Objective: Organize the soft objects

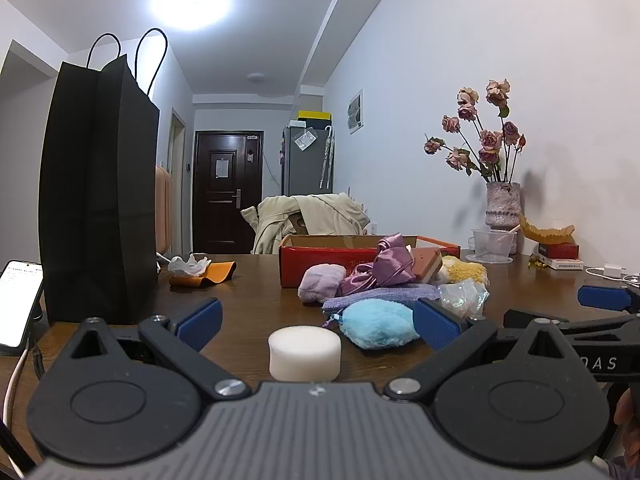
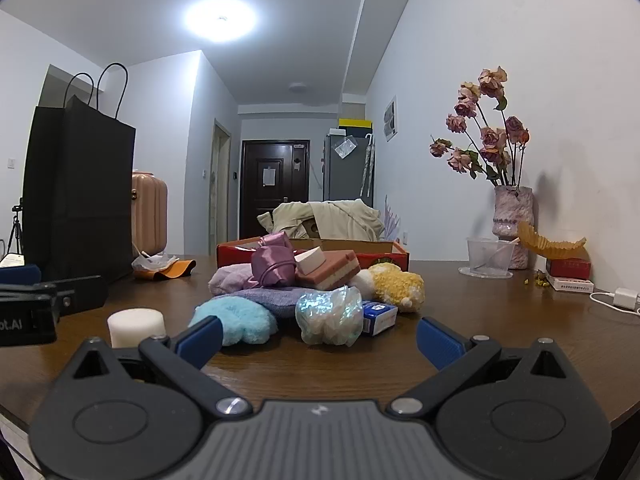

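A pile of soft objects lies mid-table before a red cardboard box (image 1: 316,258) (image 2: 384,250). It holds a light blue puff (image 1: 378,324) (image 2: 236,320), a purple satin pouch (image 1: 390,260) (image 2: 274,264), a lilac plush (image 1: 322,282), a yellow plush (image 2: 398,286), an iridescent mesh ball (image 2: 330,314) and a pink layered sponge (image 2: 332,270). A white foam cylinder (image 1: 305,354) (image 2: 136,326) stands between the fingers of my open left gripper (image 1: 316,326). My right gripper (image 2: 318,334) is open and empty, just short of the pile.
A tall black paper bag (image 1: 98,196) (image 2: 78,196) stands at the left, with a phone (image 1: 18,306) beside it. A vase of dried roses (image 2: 512,220), a plastic cup (image 2: 488,258), small boxes and a charger sit along the right wall. An orange cloth (image 1: 208,274) lies behind.
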### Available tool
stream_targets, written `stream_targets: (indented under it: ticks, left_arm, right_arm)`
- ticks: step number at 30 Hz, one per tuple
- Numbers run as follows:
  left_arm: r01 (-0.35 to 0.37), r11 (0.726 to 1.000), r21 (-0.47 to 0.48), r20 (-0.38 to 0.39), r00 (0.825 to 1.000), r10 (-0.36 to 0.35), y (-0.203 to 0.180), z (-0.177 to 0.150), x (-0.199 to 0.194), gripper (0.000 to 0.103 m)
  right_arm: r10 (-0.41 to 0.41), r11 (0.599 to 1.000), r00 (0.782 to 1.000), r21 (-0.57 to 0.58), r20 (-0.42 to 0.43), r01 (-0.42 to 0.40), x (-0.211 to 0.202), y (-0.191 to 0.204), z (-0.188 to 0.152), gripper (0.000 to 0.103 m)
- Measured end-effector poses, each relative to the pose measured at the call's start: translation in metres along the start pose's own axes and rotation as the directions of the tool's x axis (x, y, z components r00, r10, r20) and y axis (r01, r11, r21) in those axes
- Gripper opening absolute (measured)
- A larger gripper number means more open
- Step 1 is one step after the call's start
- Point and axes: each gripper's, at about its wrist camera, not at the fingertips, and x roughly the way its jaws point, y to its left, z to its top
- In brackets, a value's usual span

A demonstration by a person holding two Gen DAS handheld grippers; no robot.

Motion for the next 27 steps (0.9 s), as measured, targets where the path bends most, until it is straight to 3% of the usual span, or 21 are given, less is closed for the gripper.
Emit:
stream_targets:
  ticks: [27]
  left_arm:
    - [0.008, 1.000, 0.016, 0.005, 1.000, -0.008, -0.0040, -0.0007, -0.0006, 0.103]
  right_arm:
    - [-0.006, 1.000, 1.000, 0.015, 0.005, 0.006, 0.0010, -0.0035, 0.0003, 0.103]
